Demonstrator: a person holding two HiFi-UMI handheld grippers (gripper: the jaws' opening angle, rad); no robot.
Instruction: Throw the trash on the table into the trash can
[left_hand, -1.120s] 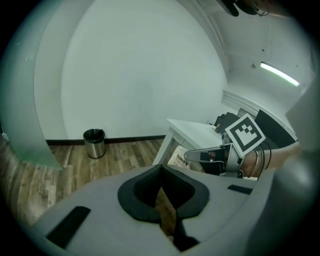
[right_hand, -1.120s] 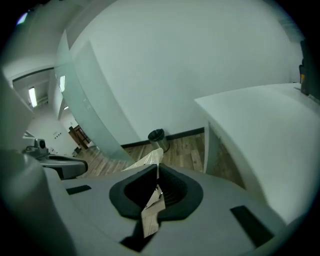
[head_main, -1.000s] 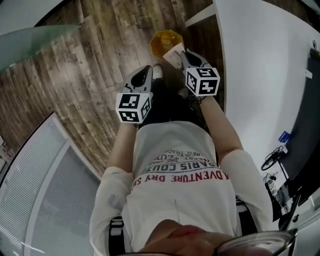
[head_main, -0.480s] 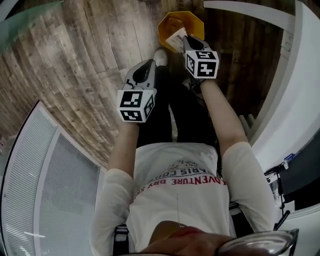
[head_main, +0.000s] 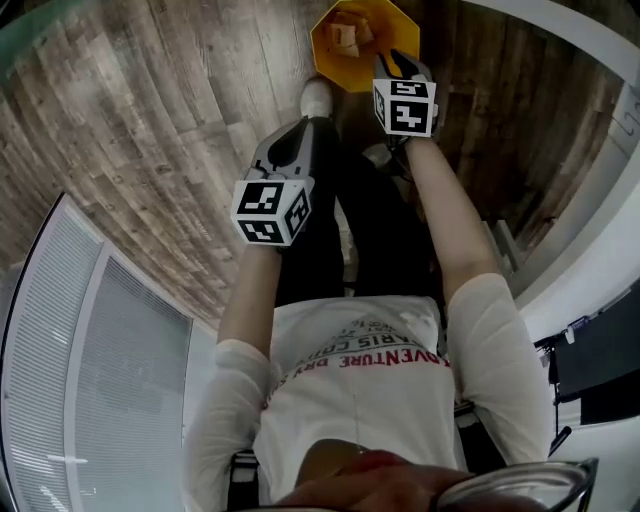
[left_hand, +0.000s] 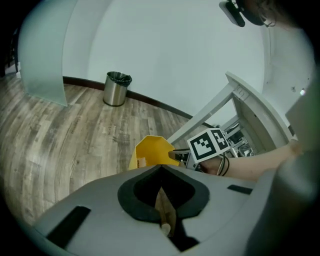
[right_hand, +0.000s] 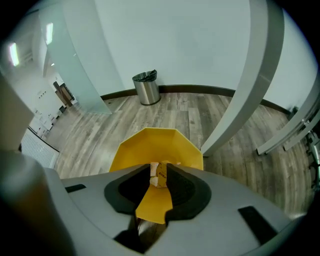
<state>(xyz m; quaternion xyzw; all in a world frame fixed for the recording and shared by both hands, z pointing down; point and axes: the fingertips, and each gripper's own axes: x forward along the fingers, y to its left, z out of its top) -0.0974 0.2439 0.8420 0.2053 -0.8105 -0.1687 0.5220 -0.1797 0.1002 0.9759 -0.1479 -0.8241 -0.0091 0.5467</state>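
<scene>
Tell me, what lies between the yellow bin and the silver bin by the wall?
Nothing but bare wooden floor. The right gripper view shows it plainly: the yellow bin is near, the silver bin farther off.

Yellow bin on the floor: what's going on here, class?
A person stands over the yellow bin with a gripper in each hand. The right gripper hangs above it; its jaws have just been opening and nothing sits between them, while a scrap of packaging lies in the bin. The left gripper, off to the side, is shut on a thin brown strip.
</scene>
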